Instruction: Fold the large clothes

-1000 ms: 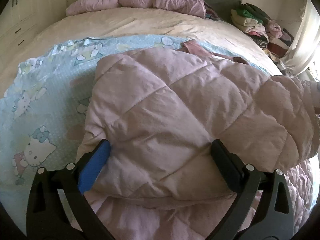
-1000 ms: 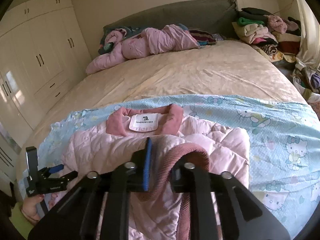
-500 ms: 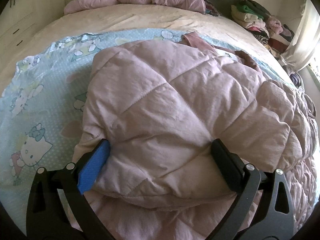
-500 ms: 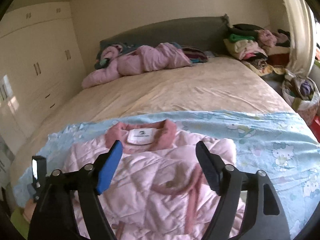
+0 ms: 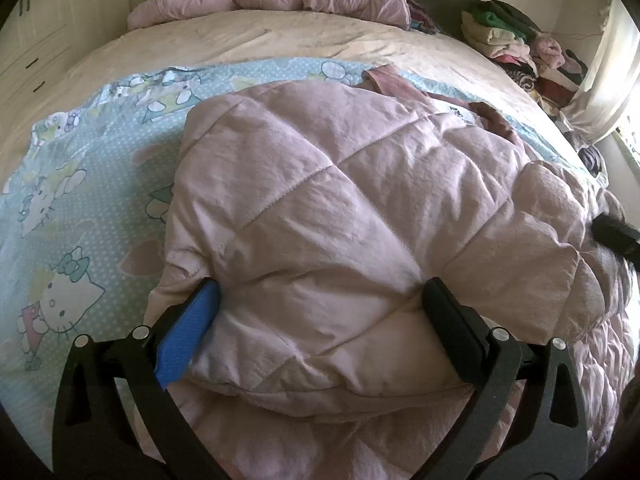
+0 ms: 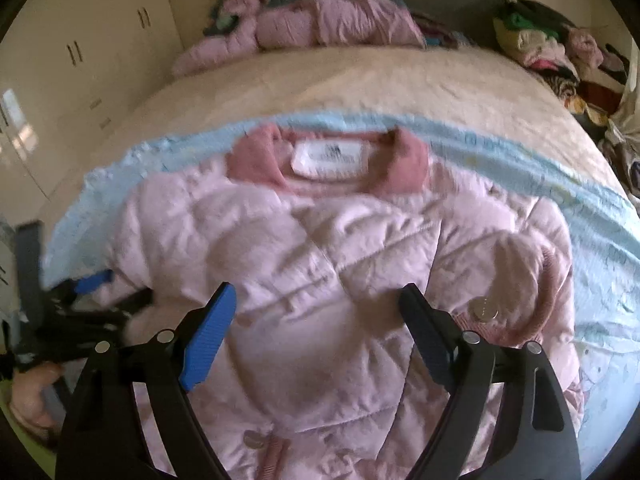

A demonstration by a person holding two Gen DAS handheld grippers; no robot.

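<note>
Two tools work one pink quilted jacket (image 6: 320, 264) spread on the bed's near edge: the left tool (image 5: 320, 320) pinches its folded side panel to pin that fold, while the right tool (image 6: 316, 320) hovers empty, jaws opening.

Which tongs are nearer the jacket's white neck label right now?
Right. The right tongs hover, jaws opening, over the jacket's middle below the white label; the left tongs straddle the folded sleeve at its far side.
</note>
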